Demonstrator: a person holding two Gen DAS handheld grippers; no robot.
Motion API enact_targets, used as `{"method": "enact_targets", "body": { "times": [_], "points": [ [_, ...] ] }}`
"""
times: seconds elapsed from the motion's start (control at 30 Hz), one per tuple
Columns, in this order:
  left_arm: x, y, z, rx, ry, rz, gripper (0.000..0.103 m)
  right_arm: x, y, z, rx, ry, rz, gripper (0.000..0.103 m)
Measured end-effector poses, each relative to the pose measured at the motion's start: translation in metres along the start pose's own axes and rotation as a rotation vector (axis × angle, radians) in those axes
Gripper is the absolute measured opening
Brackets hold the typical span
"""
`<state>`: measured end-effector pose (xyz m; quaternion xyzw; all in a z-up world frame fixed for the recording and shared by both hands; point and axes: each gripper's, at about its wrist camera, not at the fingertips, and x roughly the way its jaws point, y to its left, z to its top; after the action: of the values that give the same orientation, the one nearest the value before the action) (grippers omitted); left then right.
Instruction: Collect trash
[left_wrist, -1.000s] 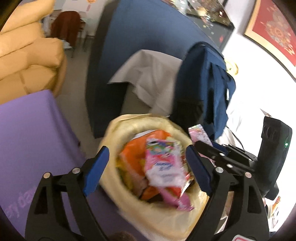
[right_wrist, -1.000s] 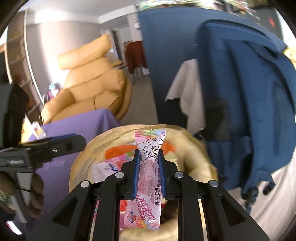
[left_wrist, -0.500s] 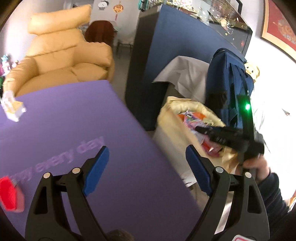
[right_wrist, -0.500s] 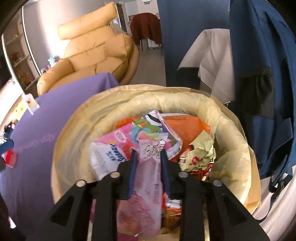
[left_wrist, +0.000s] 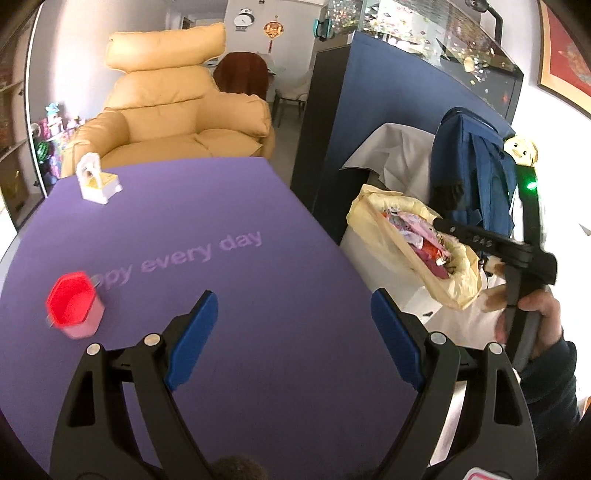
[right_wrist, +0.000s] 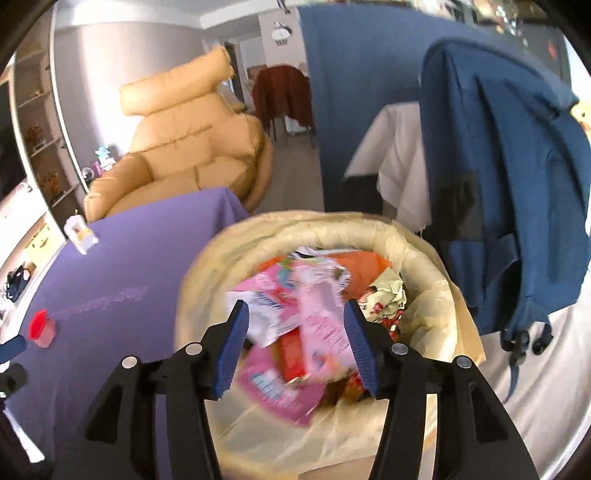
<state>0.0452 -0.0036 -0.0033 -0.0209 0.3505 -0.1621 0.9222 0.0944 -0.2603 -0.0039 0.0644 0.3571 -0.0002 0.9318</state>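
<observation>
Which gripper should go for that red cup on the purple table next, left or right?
Left, probably. The left gripper is open over the purple table, with the red cup just beside it. The right gripper, also open, hangs over the trash bin, farther from the cup.

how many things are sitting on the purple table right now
2. A red cup stands near the purple table's left edge, ahead-left of the open left gripper. A small white box sits at the far left corner. The near edge is hidden behind the gripper.
</observation>
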Motion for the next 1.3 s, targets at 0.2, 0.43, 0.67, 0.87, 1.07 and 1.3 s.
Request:
{"method": "enact_targets", "body": {
  "times": [0.2,0.43,0.67,0.87,1.07,1.3],
  "points": [
    [-0.029,-0.018,-0.011,0.066,-0.045,0.04,0.08,-0.051,0.049,-0.023,-0.07,-0.028,0.103,0.051],
    [-0.042,-0.028,-0.016,0.102,-0.046,0.115,0.08,-0.098,0.094,-0.057,-0.129,-0.067,0.127,0.051],
    [-0.051,-0.037,-0.014,0.095,-0.066,0.108,0.08,-0.117,0.099,-0.068,-0.155,-0.111,0.082,0.051],
    [-0.054,-0.046,-0.012,0.12,-0.079,0.121,0.08,-0.126,0.095,-0.067,-0.146,-0.14,0.072,0.051],
    [-0.055,-0.045,-0.011,0.118,-0.08,0.127,0.08,-0.127,0.095,-0.069,-0.144,-0.14,0.069,0.051],
    [-0.055,-0.046,-0.011,0.117,-0.079,0.126,0.08,-0.127,0.093,-0.071,-0.149,-0.138,0.069,0.051]
  ]
}}
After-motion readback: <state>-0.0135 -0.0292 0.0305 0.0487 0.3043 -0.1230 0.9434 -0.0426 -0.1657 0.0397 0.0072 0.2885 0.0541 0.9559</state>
